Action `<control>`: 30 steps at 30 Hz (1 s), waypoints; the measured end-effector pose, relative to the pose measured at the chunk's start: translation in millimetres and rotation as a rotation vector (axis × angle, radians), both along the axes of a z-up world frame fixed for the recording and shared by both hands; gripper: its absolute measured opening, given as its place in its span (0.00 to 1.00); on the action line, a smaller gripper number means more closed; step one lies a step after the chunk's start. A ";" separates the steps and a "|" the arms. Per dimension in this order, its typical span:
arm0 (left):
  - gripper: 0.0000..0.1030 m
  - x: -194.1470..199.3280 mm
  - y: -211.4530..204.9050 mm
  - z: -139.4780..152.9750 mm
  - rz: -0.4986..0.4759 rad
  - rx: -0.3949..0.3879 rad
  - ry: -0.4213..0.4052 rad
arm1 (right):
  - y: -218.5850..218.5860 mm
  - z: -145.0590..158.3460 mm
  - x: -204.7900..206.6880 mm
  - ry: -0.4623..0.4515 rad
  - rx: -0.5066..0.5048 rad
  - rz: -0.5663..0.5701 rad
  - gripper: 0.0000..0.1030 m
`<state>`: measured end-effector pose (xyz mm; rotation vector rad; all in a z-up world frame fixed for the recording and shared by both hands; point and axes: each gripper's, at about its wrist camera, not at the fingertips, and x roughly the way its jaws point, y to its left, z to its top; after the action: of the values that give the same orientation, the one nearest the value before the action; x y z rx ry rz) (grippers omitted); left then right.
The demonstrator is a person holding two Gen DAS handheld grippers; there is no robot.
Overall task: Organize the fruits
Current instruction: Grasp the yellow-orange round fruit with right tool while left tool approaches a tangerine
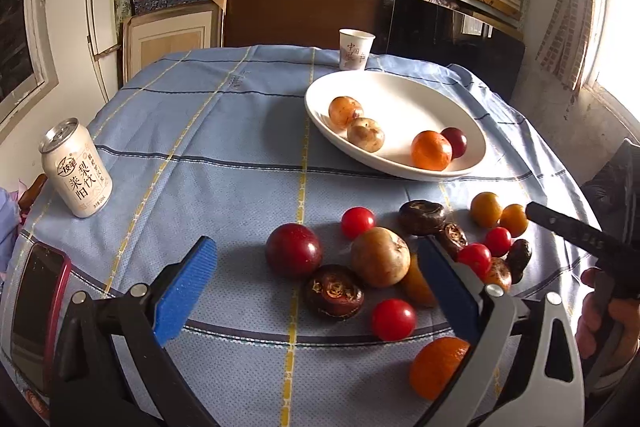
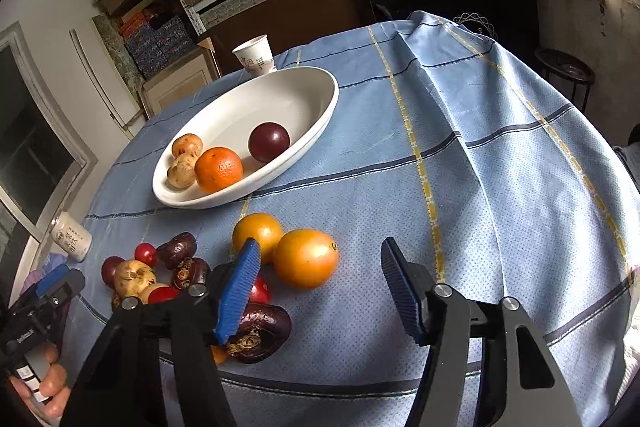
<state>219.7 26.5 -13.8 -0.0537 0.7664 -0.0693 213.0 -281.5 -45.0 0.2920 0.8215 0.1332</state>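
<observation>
Blue-padded, the left gripper [image 1: 316, 275] stands with its jaws wide apart and nothing clamped; between them on the checked cloth [image 1: 224, 131] lie a dark red plum [image 1: 293, 249], a tan fruit [image 1: 380, 256] and a brown chestnut-like fruit [image 1: 334, 291]; the right gripper [image 2: 320, 287] is likewise parted and empty, two orange fruits [image 2: 306, 258] lying just ahead between its fingers; beyond sits the white dish [image 2: 280, 95], holding four fruits.

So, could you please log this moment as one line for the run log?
left claw: open over loose fruit | right claw: open by yellow-orange fruit, empty | white dish: four fruits
</observation>
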 end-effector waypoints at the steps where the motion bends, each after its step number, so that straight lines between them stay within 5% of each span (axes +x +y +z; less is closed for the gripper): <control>1: 0.95 -0.9 -1.6 0.3 -0.005 0.001 0.002 | 2.6 -0.9 1.0 0.000 -0.013 0.010 0.58; 8: 0.95 -10.4 -9.5 9.0 -0.029 0.018 -0.041 | 11.8 -7.1 8.4 0.000 -0.060 0.046 0.46; 20: 0.95 -13.8 -19.4 11.8 -0.068 0.053 -0.053 | 14.8 -16.7 17.7 0.041 -0.022 0.075 0.45; 24: 0.95 -13.2 -17.9 9.7 -0.076 0.041 -0.041 | 14.3 -15.8 16.7 0.036 -0.002 0.078 0.38; 30: 0.95 -28.0 -26.0 2.6 -0.218 0.021 -0.022 | -4.1 -2.9 6.1 -0.018 0.068 0.007 0.38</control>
<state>191.6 0.6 -11.2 0.0506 0.7491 -0.2692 219.1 -285.6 -47.8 0.3516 0.8010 0.1707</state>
